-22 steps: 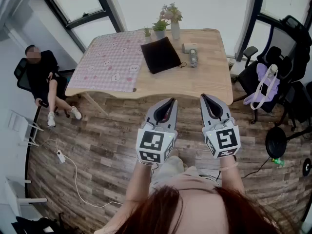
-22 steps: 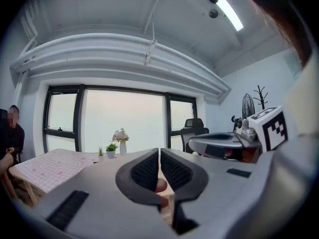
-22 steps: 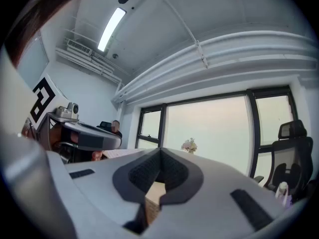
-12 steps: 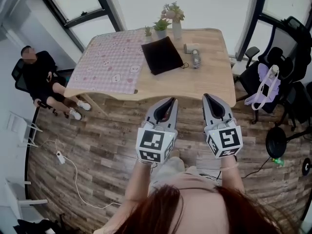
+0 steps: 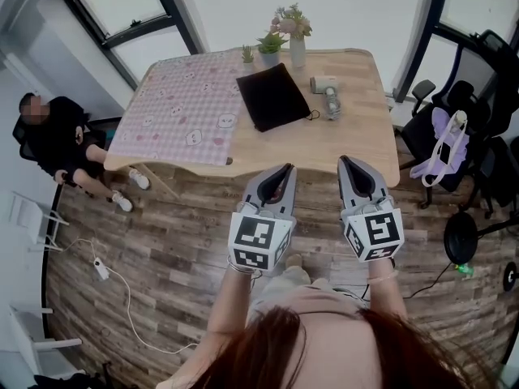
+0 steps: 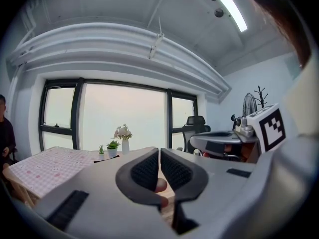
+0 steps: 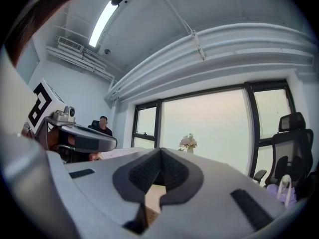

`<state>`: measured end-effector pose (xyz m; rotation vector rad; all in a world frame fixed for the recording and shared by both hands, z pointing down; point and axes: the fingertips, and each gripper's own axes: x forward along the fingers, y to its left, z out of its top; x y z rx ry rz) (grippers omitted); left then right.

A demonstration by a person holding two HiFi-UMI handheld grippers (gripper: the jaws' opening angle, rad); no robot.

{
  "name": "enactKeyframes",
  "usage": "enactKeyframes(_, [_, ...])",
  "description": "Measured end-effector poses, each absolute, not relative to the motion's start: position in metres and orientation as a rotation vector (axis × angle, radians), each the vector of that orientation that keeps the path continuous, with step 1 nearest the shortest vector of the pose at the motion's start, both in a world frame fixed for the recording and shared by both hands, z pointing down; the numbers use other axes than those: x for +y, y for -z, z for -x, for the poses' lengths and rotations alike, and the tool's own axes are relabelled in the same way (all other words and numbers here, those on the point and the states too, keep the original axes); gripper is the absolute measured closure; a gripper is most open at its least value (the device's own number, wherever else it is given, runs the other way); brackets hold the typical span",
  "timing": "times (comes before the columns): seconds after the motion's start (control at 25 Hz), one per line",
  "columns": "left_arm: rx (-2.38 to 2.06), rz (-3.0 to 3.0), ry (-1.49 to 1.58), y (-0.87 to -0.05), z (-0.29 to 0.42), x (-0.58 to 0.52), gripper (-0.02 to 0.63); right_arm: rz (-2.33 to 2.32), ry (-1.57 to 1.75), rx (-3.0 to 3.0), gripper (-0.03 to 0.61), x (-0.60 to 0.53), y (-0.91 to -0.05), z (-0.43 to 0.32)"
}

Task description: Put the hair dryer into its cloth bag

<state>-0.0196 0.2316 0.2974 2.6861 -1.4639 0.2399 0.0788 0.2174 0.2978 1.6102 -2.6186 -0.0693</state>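
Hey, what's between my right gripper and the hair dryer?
In the head view, only bare wooden tabletop shows between the right gripper and the hair dryer.

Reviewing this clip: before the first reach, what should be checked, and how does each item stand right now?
1. Left gripper empty: ok, jaws together on nothing.
2. Right gripper empty: ok, jaws together on nothing.
3. Hair dryer free to grasp: ok, it lies on the table, right of the cloth bag.
4. Bag mouth open: cannot tell; the bag lies flat.
5. Grippers at the table: not ok, both hang short of its near edge.
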Motion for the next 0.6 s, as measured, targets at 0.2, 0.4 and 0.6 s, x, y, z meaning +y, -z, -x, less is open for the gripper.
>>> enactKeyframes(0.2, [-1.45, -2.69, -0.244, -0.302, 0.032, 0.211, 0.594, -1.609, 0.069, -2.607, 0.578, 0.196, -0.301, -0.066])
enactKeyframes(0.4, [-1.427, -2.698, -0.249, -0.301, 0.044, 0.193, 0.594, -1.624, 0.072, -2.594, 0.578, 0.179, -0.3, -0.055])
enactKeyframes(0.6, [-1.397, -2.703, -0.263, -0.306, 0.055, 0.178, 0.594, -1.635, 0.065, -2.575, 0.578, 0.165, -0.301, -0.045])
